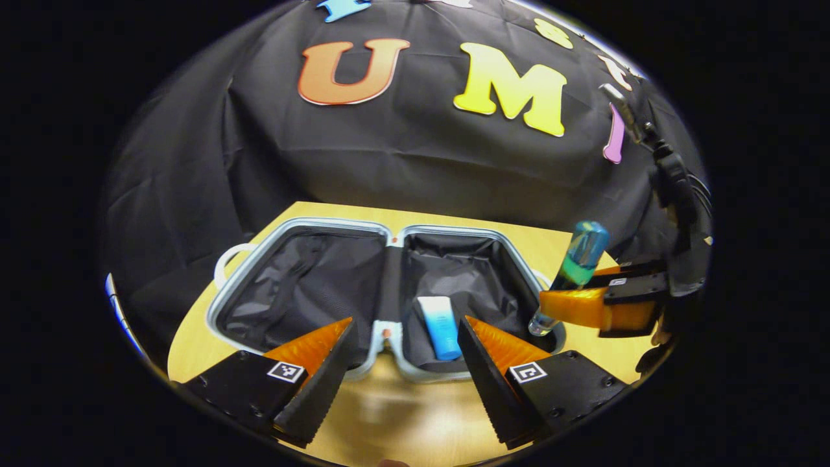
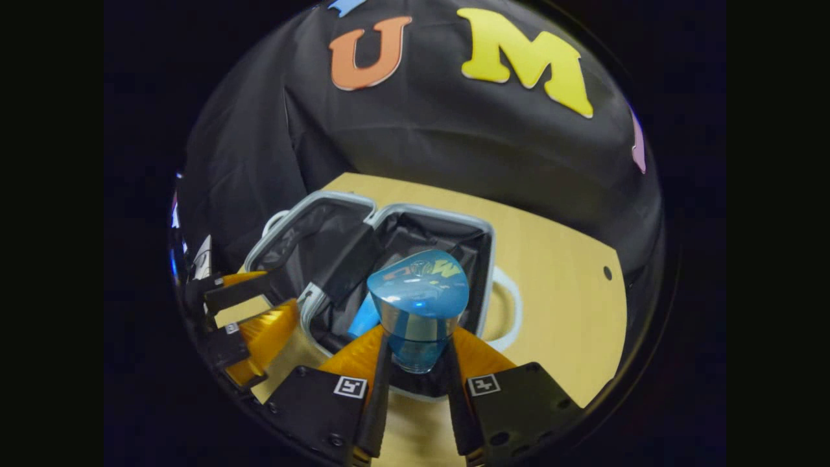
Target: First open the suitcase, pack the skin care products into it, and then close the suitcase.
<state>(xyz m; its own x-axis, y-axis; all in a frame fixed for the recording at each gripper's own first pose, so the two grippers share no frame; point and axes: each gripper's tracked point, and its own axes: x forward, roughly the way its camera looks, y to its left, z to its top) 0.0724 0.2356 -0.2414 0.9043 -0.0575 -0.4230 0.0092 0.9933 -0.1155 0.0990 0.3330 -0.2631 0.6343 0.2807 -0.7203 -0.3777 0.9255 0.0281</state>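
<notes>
The small silver suitcase (image 1: 224, 295) lies open flat on the wooden table, both black-lined halves facing up. A white and blue tube (image 1: 439, 326) rests in its right half. My left gripper (image 1: 405, 337) hovers open over the suitcase's near edge, its fingers wide apart with nothing between them. My right gripper (image 2: 417, 353) is shut on a clear blue bottle (image 2: 418, 305) with a blue cap. In the left gripper view that bottle (image 1: 574, 269) is held tilted above the right rim of the suitcase, by the right gripper (image 1: 583, 305).
The wooden table (image 2: 557, 285) extends to the right of the suitcase, with a small dark hole near its far right. A white handle loop (image 2: 509, 305) sticks out from the suitcase's right side. Black cloth walls off the back.
</notes>
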